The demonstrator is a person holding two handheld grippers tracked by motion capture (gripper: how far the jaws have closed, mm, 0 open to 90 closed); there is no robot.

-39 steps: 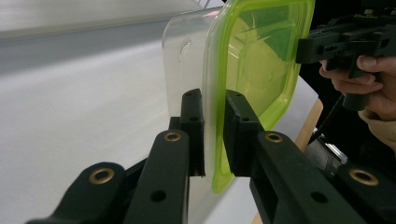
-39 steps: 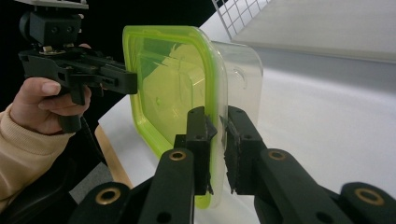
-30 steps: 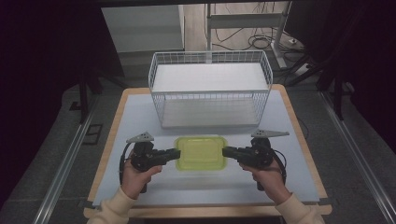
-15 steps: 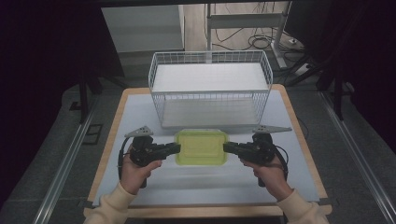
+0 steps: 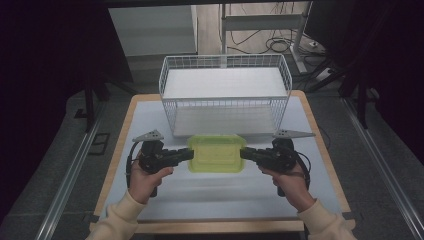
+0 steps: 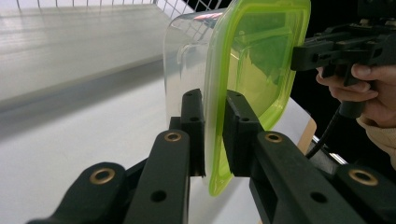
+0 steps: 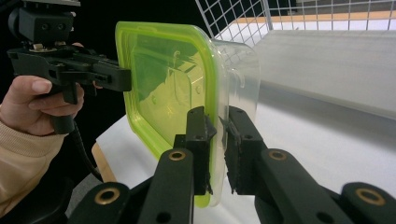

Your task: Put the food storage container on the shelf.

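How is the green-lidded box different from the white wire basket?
The box is clear plastic with a solid green lid; the basket is open white wire mesh. The box is much smaller than the basket. The box is pinched between two tools, while the basket sits untouched on the table. Both are rectangular containers.
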